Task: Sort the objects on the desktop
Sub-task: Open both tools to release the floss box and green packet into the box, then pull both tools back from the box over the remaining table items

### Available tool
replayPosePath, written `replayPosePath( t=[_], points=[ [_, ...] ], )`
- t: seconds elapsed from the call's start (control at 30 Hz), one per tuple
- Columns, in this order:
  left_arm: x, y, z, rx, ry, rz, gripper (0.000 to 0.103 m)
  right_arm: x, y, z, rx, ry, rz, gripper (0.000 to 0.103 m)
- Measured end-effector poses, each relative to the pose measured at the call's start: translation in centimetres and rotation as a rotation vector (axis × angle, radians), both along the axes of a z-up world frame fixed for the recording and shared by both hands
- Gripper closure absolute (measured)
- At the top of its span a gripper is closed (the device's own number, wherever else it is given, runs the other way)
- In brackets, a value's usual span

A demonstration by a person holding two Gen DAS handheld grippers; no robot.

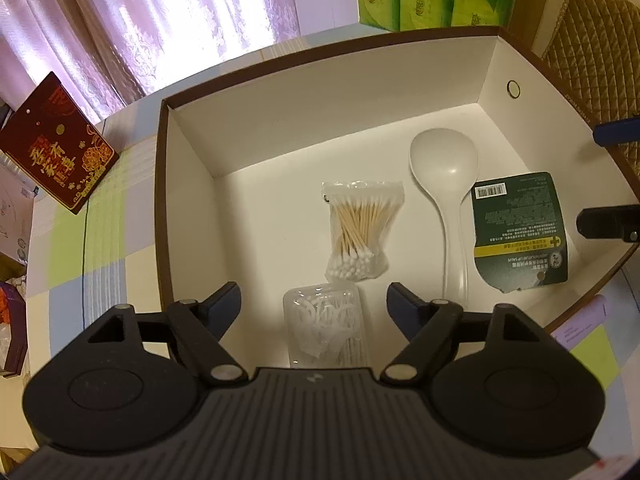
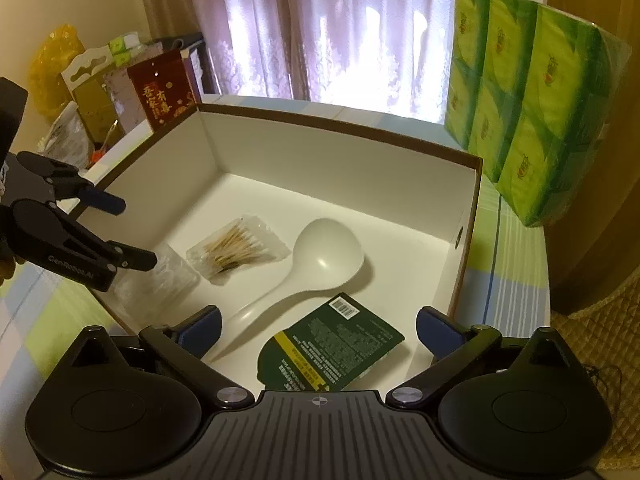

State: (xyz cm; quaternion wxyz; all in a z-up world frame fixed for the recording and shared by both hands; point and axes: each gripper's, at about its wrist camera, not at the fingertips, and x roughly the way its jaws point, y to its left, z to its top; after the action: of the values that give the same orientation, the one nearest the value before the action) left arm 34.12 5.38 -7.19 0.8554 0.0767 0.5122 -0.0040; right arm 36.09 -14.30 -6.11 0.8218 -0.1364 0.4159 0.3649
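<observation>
open white box (image 1: 132, 208) with brown rim on checked desk (image 1: 104, 248), holding four items: clear case of picks (image 1: 324, 326) at 6 o'clock in left wrist view, bag of cotton swabs (image 1: 360, 232) just beyond it, white ladle (image 1: 446, 184) at 2 o'clock, dark green packet (image 1: 520, 232) at 3 o'clock. left gripper (image 1: 314, 300) fingers released, poised over the clear case, grasping nothing. right gripper (image 2: 318, 324) fingers likewise spread, above packet and ladle handle. green tissue packs (image 2: 528, 100) beyond box at 1 o'clock in right wrist view.
</observation>
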Motion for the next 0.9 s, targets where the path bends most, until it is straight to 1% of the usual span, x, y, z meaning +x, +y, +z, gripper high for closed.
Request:
replayPosePath(
  t=[0.03,0.13,0.33,0.7,0.9],
  points=[
    [-0.1,0.0,0.1,0.001,0.0,0.0,0.021,-0.1,0.0,0.0,-0.005,0.001,0.002,0.002],
    [-0.5,0.0,0.2,-0.002,-0.001,0.002,0.02,-0.3,-0.1,-0.1,-0.013,-0.002,0.006,0.002],
    [-1.3,0.1,0.7,-0.004,-0.009,0.017,0.015,-0.9,-0.2,0.1,-0.029,-0.007,0.025,0.002],
    [-4.1,0.3,2.5,-0.026,-0.043,0.021,0.013,-2.3,-1.0,1.1,-0.015,-0.022,0.023,0.002],
    [-5.7,0.5,4.0,-0.048,-0.079,0.029,0.012,-3.4,-1.3,1.7,-0.009,-0.036,0.017,0.002]
  ],
)
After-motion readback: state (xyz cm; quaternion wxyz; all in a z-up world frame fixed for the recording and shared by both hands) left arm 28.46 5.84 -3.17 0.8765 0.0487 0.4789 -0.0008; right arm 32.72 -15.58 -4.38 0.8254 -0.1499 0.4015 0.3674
